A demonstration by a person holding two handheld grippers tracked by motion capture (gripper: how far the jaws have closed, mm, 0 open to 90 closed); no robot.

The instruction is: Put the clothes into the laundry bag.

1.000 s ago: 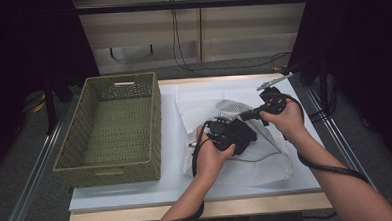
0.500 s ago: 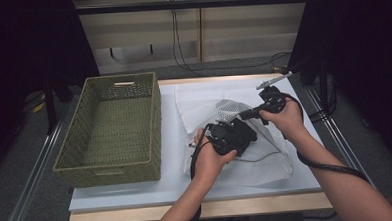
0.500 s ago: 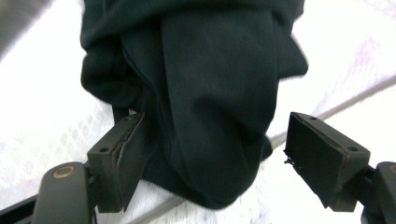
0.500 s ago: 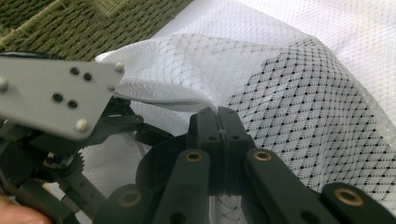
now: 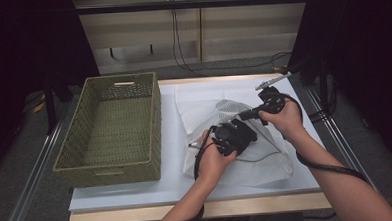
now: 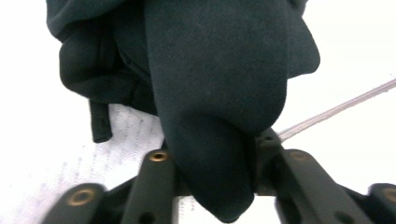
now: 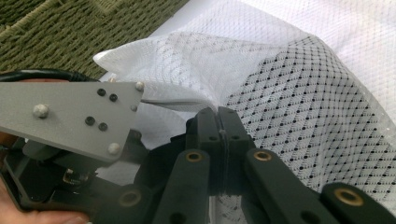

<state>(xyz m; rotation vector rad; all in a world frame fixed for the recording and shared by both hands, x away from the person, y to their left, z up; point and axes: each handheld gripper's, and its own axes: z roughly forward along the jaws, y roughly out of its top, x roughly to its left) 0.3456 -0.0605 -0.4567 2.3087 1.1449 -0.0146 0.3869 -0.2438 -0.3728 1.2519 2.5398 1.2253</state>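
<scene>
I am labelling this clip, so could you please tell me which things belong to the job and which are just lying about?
In the job:
- white mesh bag
- dark garment
- left gripper, jaws on the garment
- right gripper, pinching the bag

Lying about:
- green woven basket
- cables on the floor

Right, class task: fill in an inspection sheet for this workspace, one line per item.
Surface: white sheet covers the table.
Job's things: dark cloth over the white mesh bag.
Clutter: empty woven basket at the left.
Grippers: left gripper has just been closing, with the dark cloth between its jaws; right gripper is shut on the bag's edge.
Cables: gripper cable trails off the table; wall cables hang behind.
Surroundings: wooden panels.
</scene>
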